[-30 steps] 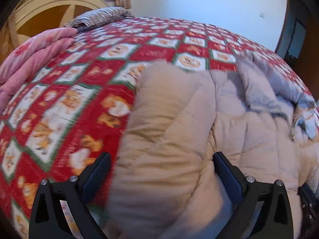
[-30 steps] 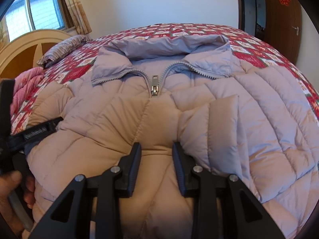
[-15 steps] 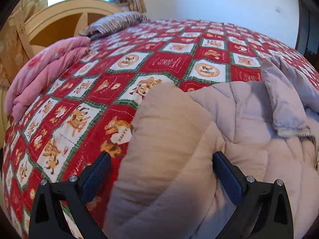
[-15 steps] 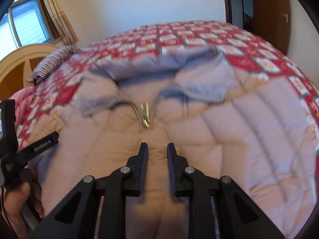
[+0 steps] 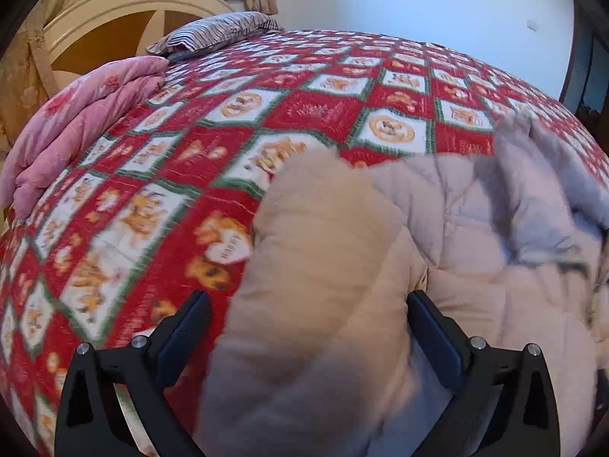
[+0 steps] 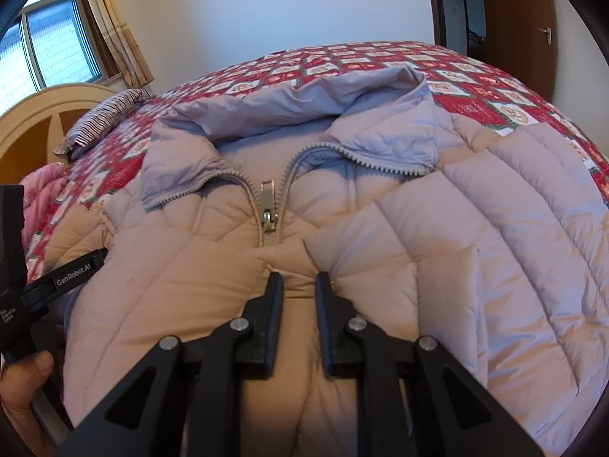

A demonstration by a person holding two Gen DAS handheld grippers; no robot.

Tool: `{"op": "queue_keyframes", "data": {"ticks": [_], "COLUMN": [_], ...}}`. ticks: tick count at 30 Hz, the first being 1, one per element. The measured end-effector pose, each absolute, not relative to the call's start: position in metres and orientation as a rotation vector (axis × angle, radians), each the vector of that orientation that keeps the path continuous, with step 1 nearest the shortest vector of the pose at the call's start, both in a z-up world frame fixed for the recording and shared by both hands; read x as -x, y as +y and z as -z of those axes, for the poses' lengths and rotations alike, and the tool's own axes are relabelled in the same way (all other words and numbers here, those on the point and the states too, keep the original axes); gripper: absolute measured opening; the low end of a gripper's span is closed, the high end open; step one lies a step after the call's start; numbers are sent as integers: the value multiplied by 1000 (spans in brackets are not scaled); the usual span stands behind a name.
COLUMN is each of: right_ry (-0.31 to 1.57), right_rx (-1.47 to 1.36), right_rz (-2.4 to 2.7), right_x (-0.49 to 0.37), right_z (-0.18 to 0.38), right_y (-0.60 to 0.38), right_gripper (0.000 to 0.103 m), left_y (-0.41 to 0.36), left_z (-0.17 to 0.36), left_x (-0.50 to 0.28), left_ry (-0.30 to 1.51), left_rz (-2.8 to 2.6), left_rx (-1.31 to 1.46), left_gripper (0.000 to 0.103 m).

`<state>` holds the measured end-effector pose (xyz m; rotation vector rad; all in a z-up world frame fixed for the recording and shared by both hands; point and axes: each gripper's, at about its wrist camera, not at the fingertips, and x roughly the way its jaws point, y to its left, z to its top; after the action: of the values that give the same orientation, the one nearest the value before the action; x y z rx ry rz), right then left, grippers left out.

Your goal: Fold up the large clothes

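Note:
A large beige quilted puffer jacket (image 6: 437, 251) lies front-up on the bed, zipped, with a grey-lilac collar (image 6: 304, 114) and a metal zipper pull (image 6: 267, 205). My right gripper (image 6: 298, 285) is shut on a pinch of jacket fabric just below the zipper pull. In the left wrist view my left gripper (image 5: 308, 316) stands wide open, with the jacket's left sleeve (image 5: 316, 278) bulging up between its fingers; I cannot tell whether the pads touch it. The left gripper's body also shows at the left edge of the right wrist view (image 6: 15, 289).
The bed has a red, white and green patterned bedspread (image 5: 182, 175). A folded pink quilt (image 5: 76, 122) lies at its left edge, a striped pillow (image 5: 217, 32) by the cream headboard (image 5: 125, 11). A window (image 6: 49, 42) and a wooden door (image 6: 525, 15) stand behind.
The right gripper swung briefly and is back below the zipper pull, still pinching fabric. The left gripper has lifted slightly along the sleeve and stays wide open.

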<state>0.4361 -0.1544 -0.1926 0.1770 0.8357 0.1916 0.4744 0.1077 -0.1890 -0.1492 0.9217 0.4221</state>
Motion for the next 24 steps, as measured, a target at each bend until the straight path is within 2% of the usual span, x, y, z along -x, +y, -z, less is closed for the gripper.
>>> {"op": "queue_keyframes", "data": {"ticks": [1, 3, 4, 5, 6, 7, 8, 10, 14, 19, 20, 21, 22, 23, 24], "right_ry": [844, 854, 842, 824, 802, 778, 767, 750, 802, 802, 819, 842, 870, 903, 906], "right_rx": [-175, -178, -165, -132, -88, -34, -8, 44, 148, 243, 265, 280, 289, 300, 306], "right_rz": [-205, -237, -253, -245, -231, -216, -208, -182, -133, -131, -148, -174, -201, -225, -231], "right_x": [-436, -435, -436, -437, -441, -450, -458, -481, -533, -581, -589, -595, -599, -605, -604], "right_z": [189, 175, 164, 154, 143, 133, 128, 121, 128, 136, 140, 144, 149, 155, 157], "right_y": [-157, -165, -169, -172, -175, -180, -184, -196, -205, -208, -207, -206, -205, -207, -208], "right_gripper": [21, 40, 58, 65, 66, 73, 83, 92, 92, 92, 84, 74, 52, 39, 37], "left_y": [106, 94, 86, 79, 68, 57, 45, 24, 6, -4, -8, -12, -15, -17, -16], "left_z": [168, 140, 130, 125, 121, 119, 121, 132, 160, 163, 163, 165, 167, 169, 170], "left_x": [-469, -472, -480, -487, -498, -512, -528, -554, -605, -632, -633, -633, -632, -633, -634], "left_ry": [864, 810, 804, 802, 805, 810, 823, 857, 939, 895, 887, 880, 888, 906, 922], "left_rz": [-404, -336, -301, -281, -252, -211, -174, -142, -112, -70, -55, -37, -4, 19, 37], "left_rx": [160, 138, 110, 89, 63, 43, 19, -51, -123, -138, -143, -155, -167, -169, -159], "left_gripper": [102, 102, 102, 102, 102, 102, 102, 102, 102, 101, 96, 75, 60, 38, 29]}}
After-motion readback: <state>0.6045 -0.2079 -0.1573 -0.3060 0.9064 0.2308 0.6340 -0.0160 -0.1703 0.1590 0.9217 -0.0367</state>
